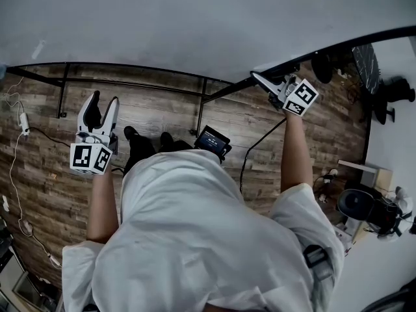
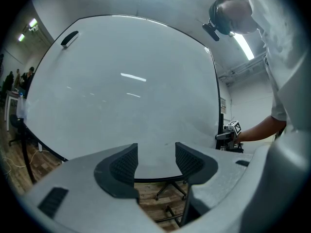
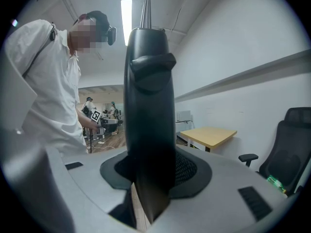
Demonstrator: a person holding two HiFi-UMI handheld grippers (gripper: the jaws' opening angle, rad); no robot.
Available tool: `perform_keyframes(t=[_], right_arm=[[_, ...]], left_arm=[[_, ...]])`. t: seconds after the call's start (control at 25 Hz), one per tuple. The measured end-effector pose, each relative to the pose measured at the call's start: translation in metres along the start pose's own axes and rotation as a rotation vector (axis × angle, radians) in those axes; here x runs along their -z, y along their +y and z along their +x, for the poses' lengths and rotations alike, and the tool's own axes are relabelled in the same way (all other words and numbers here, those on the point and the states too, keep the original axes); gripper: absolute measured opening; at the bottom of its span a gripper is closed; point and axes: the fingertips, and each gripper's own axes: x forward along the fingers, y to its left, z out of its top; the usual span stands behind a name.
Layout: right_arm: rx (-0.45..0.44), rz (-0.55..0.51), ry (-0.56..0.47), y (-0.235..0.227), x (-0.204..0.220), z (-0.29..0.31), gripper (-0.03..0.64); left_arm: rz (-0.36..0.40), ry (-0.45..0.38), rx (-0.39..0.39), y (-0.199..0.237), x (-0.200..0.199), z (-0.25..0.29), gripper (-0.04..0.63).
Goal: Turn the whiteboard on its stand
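You are in the turning step. The whiteboard (image 1: 195,18) stands right in front of you, its pale face filling the top of the head view, and your right gripper (image 1: 265,83) has hold of it. That gripper's jaws are partly closed and clamped on the black frame edge (image 3: 148,106) towards the board's right side, with the frame filling the gap between the pads. Your left gripper (image 1: 104,106) hangs free above the wooden floor (image 1: 162,119), just short of the board's near edge. Its jaws are apart with nothing between them (the board's face lies beyond them, untouched). The dark bars (image 1: 63,90) under that edge look like part of the stand, though the steep view leaves this unsure. Next, I'd judge, you need to swing the clamped edge round steadily, keeping the grip square on the frame so it doesn't slip. Bring the left gripper in if the board needs steadying.
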Motion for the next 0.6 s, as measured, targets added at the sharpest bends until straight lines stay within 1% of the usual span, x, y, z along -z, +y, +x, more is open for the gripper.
perform_keyframes(t=[0.24,0.6], right_arm=[[0.008,0.013,0.002,-0.006,0.004,-0.013,0.161],[0.014,0.015,0.007,-0.007,0.008,-0.023,0.163]], left_arm=[[-0.007,0.009,0.015,-0.003,0.003,0.011,0.241],[-0.012,0.027,0.063,-0.015,0.010,0.024,0.241]])
